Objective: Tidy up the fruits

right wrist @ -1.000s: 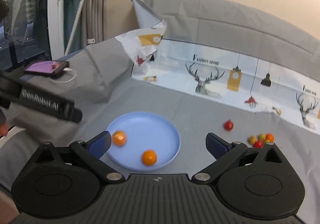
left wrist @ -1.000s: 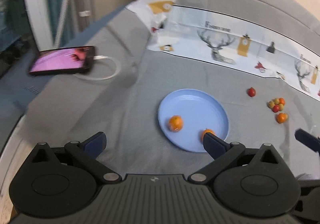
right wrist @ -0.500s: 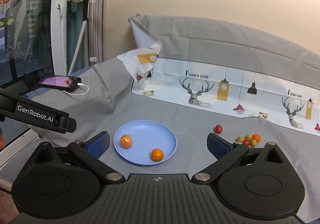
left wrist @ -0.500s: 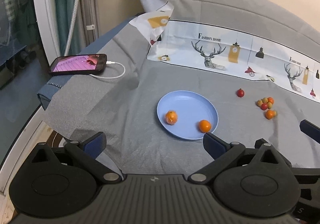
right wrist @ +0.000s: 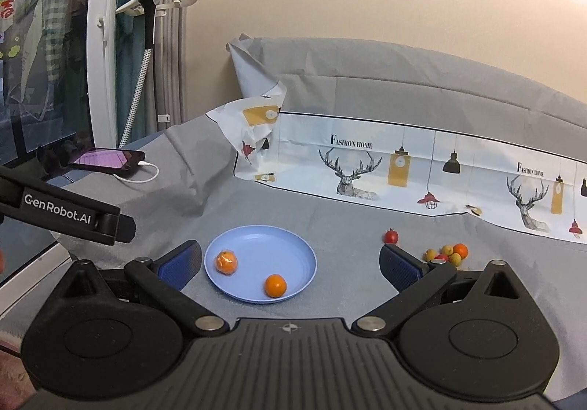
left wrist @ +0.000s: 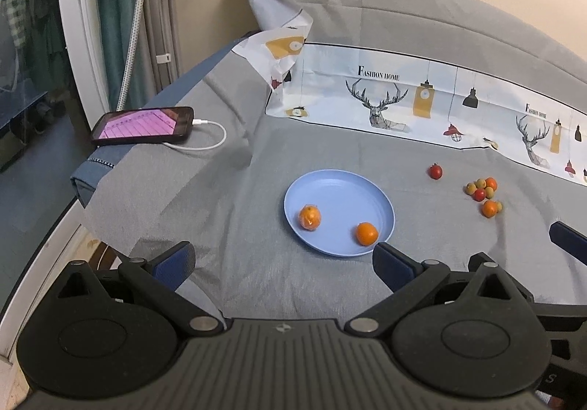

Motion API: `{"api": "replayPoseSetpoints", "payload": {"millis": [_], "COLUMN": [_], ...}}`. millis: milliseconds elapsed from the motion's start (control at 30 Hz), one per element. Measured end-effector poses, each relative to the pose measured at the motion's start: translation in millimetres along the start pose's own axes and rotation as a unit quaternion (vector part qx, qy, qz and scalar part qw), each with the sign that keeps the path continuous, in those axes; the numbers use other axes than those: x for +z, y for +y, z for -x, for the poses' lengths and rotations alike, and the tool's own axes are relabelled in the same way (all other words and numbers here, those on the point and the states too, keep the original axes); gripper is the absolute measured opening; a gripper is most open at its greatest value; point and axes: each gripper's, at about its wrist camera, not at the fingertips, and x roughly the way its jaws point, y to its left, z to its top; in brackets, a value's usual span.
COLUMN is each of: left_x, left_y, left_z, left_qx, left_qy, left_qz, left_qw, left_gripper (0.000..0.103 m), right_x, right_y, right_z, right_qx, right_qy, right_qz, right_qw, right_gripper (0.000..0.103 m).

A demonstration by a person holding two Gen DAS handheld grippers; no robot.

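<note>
A blue plate (left wrist: 341,190) lies on the grey cloth and holds two oranges, one at its left (left wrist: 309,217) and one at its front right (left wrist: 367,233). It also shows in the right wrist view (right wrist: 264,245) with the same oranges (right wrist: 226,261) (right wrist: 275,285). A red tomato (left wrist: 436,171) and a cluster of small fruits (left wrist: 483,191) lie to the right of the plate. My left gripper (left wrist: 282,265) is open and empty, held back from the plate. My right gripper (right wrist: 291,263) is open and empty, above the plate's near side.
A phone (left wrist: 143,125) with a white cable lies at the cloth's left edge, where the surface drops off. A printed deer cloth (left wrist: 403,105) runs along the back. A window frame and a pole (right wrist: 143,54) stand at the left.
Both grippers have pulled back and up from the plate, so it looks smaller and farther. The two oranges stay on the plate. Both grippers stay open.
</note>
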Motion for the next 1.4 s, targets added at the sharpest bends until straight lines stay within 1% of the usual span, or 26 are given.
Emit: {"api": "replayPoseSetpoints", "payload": {"millis": [267, 900, 1400], "left_x": [-0.7, 0.6, 15.6], "left_y": [-0.6, -5.9, -32.0], "left_z": [-4.8, -36.7, -64.3], "left_qx": [0.001, 0.005, 0.018], "left_qy": [0.001, 0.038, 0.048], "left_qz": [-0.007, -0.018, -0.054], "left_qw": [1.0000, 0.9991, 0.9972], "left_gripper": [0.103, 0.103, 0.103], "right_x": [-3.1, -11.9, -20.7], "right_y": [0.9, -4.1, -26.2], "right_z": [-5.5, -33.6, -62.4], "right_qx": [-0.003, 0.004, -0.003], "right_qy": [0.011, 0.051, 0.079], "right_qz": [-0.003, -0.015, -0.051], "right_qw": [1.000, 0.999, 0.996], "right_gripper": [0.102, 0.102, 0.102]}}
